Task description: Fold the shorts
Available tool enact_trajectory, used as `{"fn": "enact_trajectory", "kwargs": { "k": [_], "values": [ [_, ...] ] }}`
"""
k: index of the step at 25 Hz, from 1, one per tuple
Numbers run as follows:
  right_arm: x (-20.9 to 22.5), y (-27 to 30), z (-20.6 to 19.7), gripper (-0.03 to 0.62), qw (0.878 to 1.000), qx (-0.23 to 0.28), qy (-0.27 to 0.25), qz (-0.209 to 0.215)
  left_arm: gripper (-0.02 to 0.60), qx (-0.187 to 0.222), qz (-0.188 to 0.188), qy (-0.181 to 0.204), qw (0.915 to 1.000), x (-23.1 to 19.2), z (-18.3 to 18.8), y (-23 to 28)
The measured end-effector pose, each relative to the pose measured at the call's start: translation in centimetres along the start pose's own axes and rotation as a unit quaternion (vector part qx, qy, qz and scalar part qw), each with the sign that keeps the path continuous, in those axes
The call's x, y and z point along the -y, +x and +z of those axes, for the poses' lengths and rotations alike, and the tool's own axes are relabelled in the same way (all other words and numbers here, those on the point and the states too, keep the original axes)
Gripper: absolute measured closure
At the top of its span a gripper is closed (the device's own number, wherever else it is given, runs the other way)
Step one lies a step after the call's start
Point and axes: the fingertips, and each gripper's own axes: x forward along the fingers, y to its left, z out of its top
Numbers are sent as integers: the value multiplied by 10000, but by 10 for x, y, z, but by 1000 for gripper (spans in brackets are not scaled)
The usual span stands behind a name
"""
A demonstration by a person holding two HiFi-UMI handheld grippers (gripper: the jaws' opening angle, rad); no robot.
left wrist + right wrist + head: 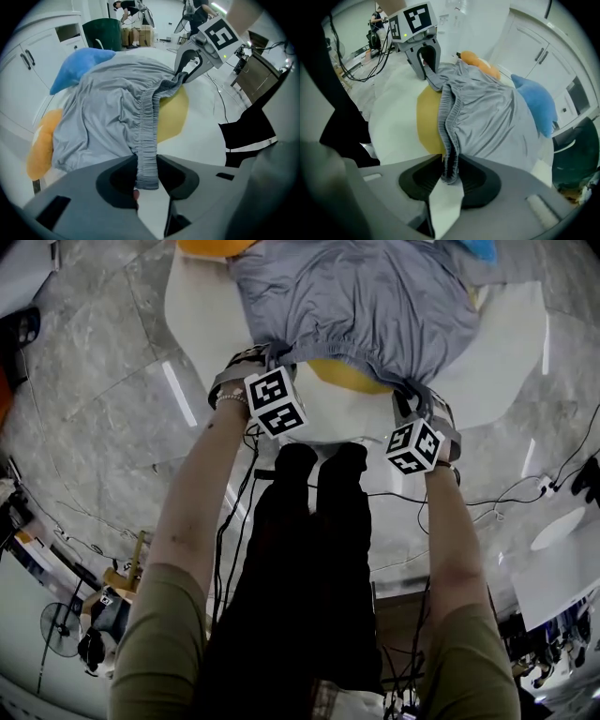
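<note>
Grey shorts (pixel 352 301) lie spread on a white table (pixel 197 306), their elastic waistband (pixel 328 348) toward the person. My left gripper (pixel 246 367) is shut on the waistband's left end (pixel 146 161). At the waistband's right end (pixel 451 161) my right gripper (pixel 424 409) is shut too. Each gripper shows in the other's view, the right gripper (pixel 190 65) pinching grey cloth and the left gripper (pixel 423 58) likewise. Under the waistband lies a yellow cloth (pixel 349 376).
A blue cloth (pixel 79 65) and an orange one (pixel 40 143) lie beyond the shorts on the table. White cabinets (pixel 33 61) and a dark green bin (pixel 105 30) stand past the table. Cables (pixel 525 488) run on the marble floor. The person's dark trousers (pixel 314 559) stand at the table's near edge.
</note>
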Motion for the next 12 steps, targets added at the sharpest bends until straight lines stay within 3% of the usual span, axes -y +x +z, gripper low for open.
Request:
{"fn": "enact_trajectory", "kwargs": {
  "k": [6,12],
  "values": [
    [-3,-21,-1,545,10000,86,48,-4,460,19,218,-212,9995,-1,-19,-23],
    [-39,-48,6,553,9969,210,-58,750,460,-185,-40,-76,9998,45,-53,-50]
  ]
}}
